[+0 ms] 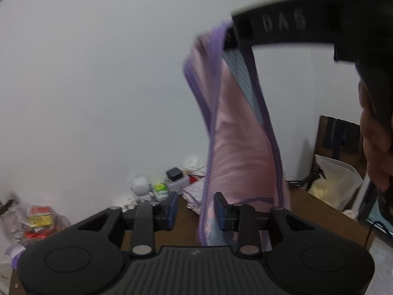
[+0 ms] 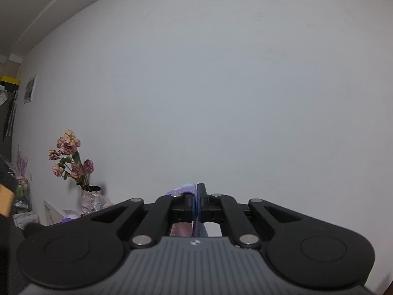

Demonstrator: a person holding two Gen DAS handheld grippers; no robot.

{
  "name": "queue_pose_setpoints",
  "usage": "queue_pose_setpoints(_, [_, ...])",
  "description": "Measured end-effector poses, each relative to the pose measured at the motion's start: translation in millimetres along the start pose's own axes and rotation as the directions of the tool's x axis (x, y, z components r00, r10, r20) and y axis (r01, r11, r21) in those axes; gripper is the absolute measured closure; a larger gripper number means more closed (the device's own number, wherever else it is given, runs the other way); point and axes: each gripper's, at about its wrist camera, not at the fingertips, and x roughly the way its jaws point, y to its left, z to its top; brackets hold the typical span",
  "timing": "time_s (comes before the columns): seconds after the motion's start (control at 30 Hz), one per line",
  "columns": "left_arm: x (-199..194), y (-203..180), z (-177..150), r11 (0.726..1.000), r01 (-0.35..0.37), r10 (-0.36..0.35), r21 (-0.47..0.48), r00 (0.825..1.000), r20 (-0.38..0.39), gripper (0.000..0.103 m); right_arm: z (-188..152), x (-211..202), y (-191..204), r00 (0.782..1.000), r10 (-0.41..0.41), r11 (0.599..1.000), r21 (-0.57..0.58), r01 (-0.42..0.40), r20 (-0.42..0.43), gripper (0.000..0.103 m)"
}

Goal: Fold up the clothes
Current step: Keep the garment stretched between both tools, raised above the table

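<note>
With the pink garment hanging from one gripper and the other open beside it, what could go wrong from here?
1. The pink garment with purple trim hangs only from the right gripper, pinched at its edge; a tug might slip it free.
2. The left gripper is open, the cloth just off-centre; closing now may catch a stray layer.
3. The hanging hem sits near the cluttered brown table and could drag things.

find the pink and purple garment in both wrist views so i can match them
Left wrist: the garment hangs from the right gripper at upper right down past the left gripper.
Right wrist: only a pinched edge shows at bottom centre.
Shared landmark: the plain white wall.
</note>
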Motion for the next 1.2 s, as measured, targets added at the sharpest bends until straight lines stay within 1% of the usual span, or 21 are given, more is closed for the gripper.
queue_pose_setpoints(0.07, [19.1,-2.8,-1.9,1.000,-0.005,0.005,0.016,1.000,-0.016,0.074,2.0,-0.3,1.8,1.000,-0.003,1.000,-0.007,0.003,0.001,0.102])
queue_pose_setpoints(0.13, [26.9,-4.3,-3.6,0.998,-0.040,0.042,0.040,0.998,-0.043,0.101,3.8,0.5,1.3,1.000,-0.014,1.000,-0.009,0.014,0.000,0.102])
queue_pose_setpoints(0.17, [32.2,-6.4,-6.5,0.996,-0.075,0.077,0.053,0.996,-0.050,0.100,3.9,1.6,0.0,1.000,-0.028,1.000,-0.016,0.028,-0.002,0.102])
queue_pose_setpoints(0.23, [40.2,-7.5,-10.2,0.984,-0.161,0.164,0.073,0.986,-0.035,0.100,3.3,-4.5,-11.7,0.998,-0.059,0.998,-0.029,0.059,-0.009,0.102])
queue_pose_setpoints(0.3, [31.4,-1.7,-5.9,0.966,-0.248,0.249,0.069,0.969,0.000,0.101,0.0,-4.6,-20.7,0.996,-0.089,0.995,-0.036,0.088,-0.023,0.102])
queue_pose_setpoints(0.33, [26.9,1.1,-2.8,0.953,-0.296,0.295,0.067,0.955,0.024,0.101,-2.3,-3.8,-24.6,0.995,-0.098,0.995,-0.037,0.097,-0.033,0.102])
queue_pose_setpoints(0.4, [17.0,5.5,4.3,0.919,-0.389,0.384,0.067,0.920,0.074,0.101,-7.7,-2.4,-31.3,0.993,-0.110,0.994,-0.035,0.108,-0.053,0.102])
queue_pose_setpoints(0.43, [10.2,5.1,9.6,0.896,-0.436,0.427,0.081,0.898,0.105,0.101,-9.3,-1.8,-33.1,0.992,-0.110,0.994,-0.032,0.108,-0.058,0.102])
queue_pose_setpoints(0.47, [3.4,4.8,14.9,0.871,-0.483,0.469,0.093,0.873,0.137,0.101,-10.6,-0.7,-34.2,0.992,-0.110,0.994,-0.030,0.109,-0.061,0.102])
queue_pose_setpoints(0.53, [-10.4,1.3,26.3,0.809,-0.577,0.548,0.115,0.810,0.210,0.101,-10.6,-9.9,-41.5,0.993,-0.107,0.994,-0.030,0.105,-0.058,0.102])
queue_pose_setpoints(0.6, [-21.5,-2.7,36.7,0.757,-0.642,0.596,0.121,0.755,0.273,0.101,-8.8,-11.2,-38.9,0.994,-0.096,0.995,-0.035,0.094,-0.050,0.102])
queue_pose_setpoints(0.63, [-25.0,-4.6,40.9,0.737,-0.665,0.612,0.126,0.734,0.295,0.101,-7.9,-12.1,-36.3,0.994,-0.095,0.995,-0.043,0.093,-0.045,0.102])
queue_pose_setpoints(0.7, [-25.5,-7.8,45.2,0.712,-0.686,0.628,0.148,0.717,0.304,0.100,-6.3,-13.5,-31.6,0.995,-0.095,0.994,-0.058,0.093,-0.039,0.102])
queue_pose_setpoints(0.8, [-24.8,-10.2,45.6,0.660,-0.730,0.660,0.177,0.677,0.326,0.096,-1.8,-19.9,-33.0,0.993,-0.115,0.993,-0.042,0.114,-0.009,0.102])
queue_pose_setpoints(0.83, [-26.3,-9.4,45.4,0.650,-0.741,0.668,0.170,0.663,0.337,0.090,0.5,-22.7,-35.1,0.993,-0.121,0.992,-0.027,0.121,0.002,0.102])
queue_pose_setpoints(0.87, [-27.1,-8.0,45.4,0.642,-0.749,0.676,0.165,0.654,0.340,0.086,2.5,-25.3,-36.0,0.992,-0.128,0.992,-0.021,0.128,0.011,0.102])
queue_pose_setpoints(0.9, [-27.5,-6.0,45.3,0.637,-0.752,0.681,0.167,0.651,0.336,0.084,4.0,-27.5,-35.3,0.990,-0.137,0.990,-0.028,0.137,0.017,0.102])
queue_pose_setpoints(0.93, [-27.6,-3.8,45.3,0.638,-0.750,0.680,0.174,0.655,0.328,0.084,5.3,-29.5,-34.2,0.989,-0.146,0.989,-0.037,0.146,0.021,0.102])
queue_pose_setpoints(1.1, [-26.1,3.3,46.9,0.670,-0.717,0.659,0.194,0.694,0.289,0.079,12.2,-38.6,-33.5,0.981,-0.189,0.980,-0.050,0.191,0.048,0.102])
queue_pose_setpoints(1.17, [-24.8,5.1,47.3,0.680,-0.704,0.650,0.205,0.708,0.276,0.075,14.9,-43.4,-35.7,0.976,-0.209,0.976,-0.052,0.212,0.054,0.102])
queue_pose_setpoints(1.2, [-23.8,6.0,47.7,0.686,-0.697,0.646,0.210,0.716,0.266,0.071,16.1,-47.2,-38.0,0.974,-0.221,0.973,-0.054,0.224,0.055,0.102])
